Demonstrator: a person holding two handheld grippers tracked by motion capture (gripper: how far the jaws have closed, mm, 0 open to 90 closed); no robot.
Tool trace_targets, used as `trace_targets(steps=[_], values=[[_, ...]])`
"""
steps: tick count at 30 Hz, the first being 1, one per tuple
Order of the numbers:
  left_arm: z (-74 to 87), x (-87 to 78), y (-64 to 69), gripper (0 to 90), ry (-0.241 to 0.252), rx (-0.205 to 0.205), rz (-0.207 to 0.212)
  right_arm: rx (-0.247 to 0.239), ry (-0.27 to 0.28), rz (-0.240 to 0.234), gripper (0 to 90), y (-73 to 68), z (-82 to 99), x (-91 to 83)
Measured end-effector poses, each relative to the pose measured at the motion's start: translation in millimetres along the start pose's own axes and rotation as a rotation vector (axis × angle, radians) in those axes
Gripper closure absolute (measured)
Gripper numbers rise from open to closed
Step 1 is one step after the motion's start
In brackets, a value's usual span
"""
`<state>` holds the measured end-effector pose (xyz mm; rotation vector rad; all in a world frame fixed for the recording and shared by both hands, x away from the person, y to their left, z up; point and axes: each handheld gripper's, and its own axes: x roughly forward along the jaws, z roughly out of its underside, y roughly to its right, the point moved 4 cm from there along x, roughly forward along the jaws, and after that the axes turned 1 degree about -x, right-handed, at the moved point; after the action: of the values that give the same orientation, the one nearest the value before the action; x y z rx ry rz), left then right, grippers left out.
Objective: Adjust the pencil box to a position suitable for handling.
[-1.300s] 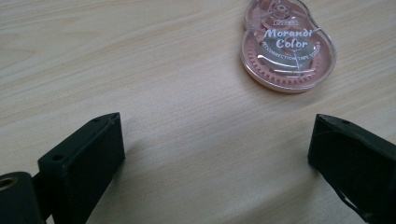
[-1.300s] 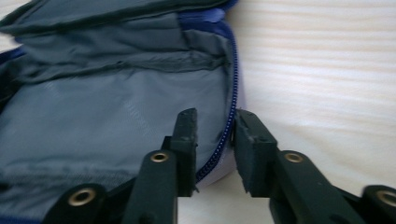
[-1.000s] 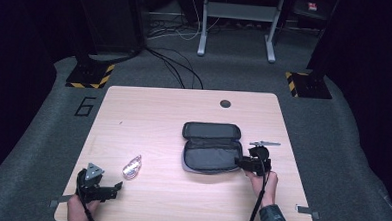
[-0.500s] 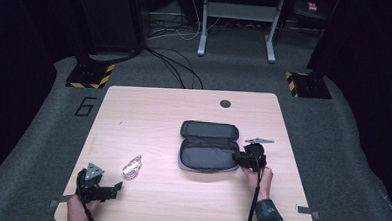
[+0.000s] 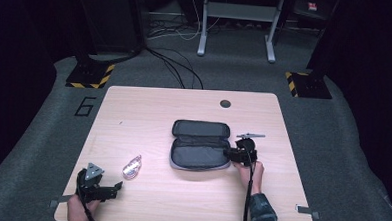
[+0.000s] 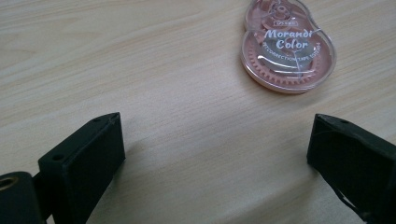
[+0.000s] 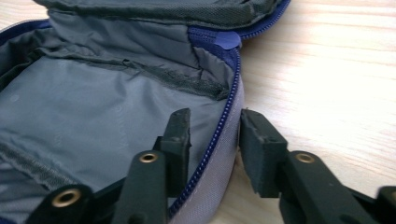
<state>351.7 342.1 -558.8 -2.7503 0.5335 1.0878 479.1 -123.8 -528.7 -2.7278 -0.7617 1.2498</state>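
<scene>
While straddling its zippered rim, right gripper (image 7: 212,140) grips fabric pouch (image 7: 116,116).

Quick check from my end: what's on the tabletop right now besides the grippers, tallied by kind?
Open grey zip pouch: 1
Pink correction tape dispenser: 1
Total: 2 things on the table

The right gripper straddles the pouch's zipper edge, one jaw inside and one outside.
</scene>
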Motion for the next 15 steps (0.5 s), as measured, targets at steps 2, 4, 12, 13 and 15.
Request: trace_targets(steps=[2,4,12,13,15], values=[[0.0,-0.2,0.0,4.0,-0.001,0.001,-0.003,0.002,0.007,-0.002,52.7,0.1,-0.4,-3.2],[0.0,-0.2,0.0,4.1,0.000,0.001,-0.004,0.011,0.033,-0.005,42.9,2.2,-0.7,-12.6],[-0.1,-0.1,0.0,4.1,0.000,0.001,-0.004,-0.027,0.087,0.072,17.5,25.1,14.1,-51.5],[-0.1,-0.1,0.0,4.1,0.000,0.000,-0.003,-0.034,0.087,0.086,15.3,28.1,17.4,-55.5],[-0.3,0.3,0.4,4.1,0.005,-0.007,-0.004,-0.044,0.087,0.108,12.7,34.1,24.8,-61.9]])
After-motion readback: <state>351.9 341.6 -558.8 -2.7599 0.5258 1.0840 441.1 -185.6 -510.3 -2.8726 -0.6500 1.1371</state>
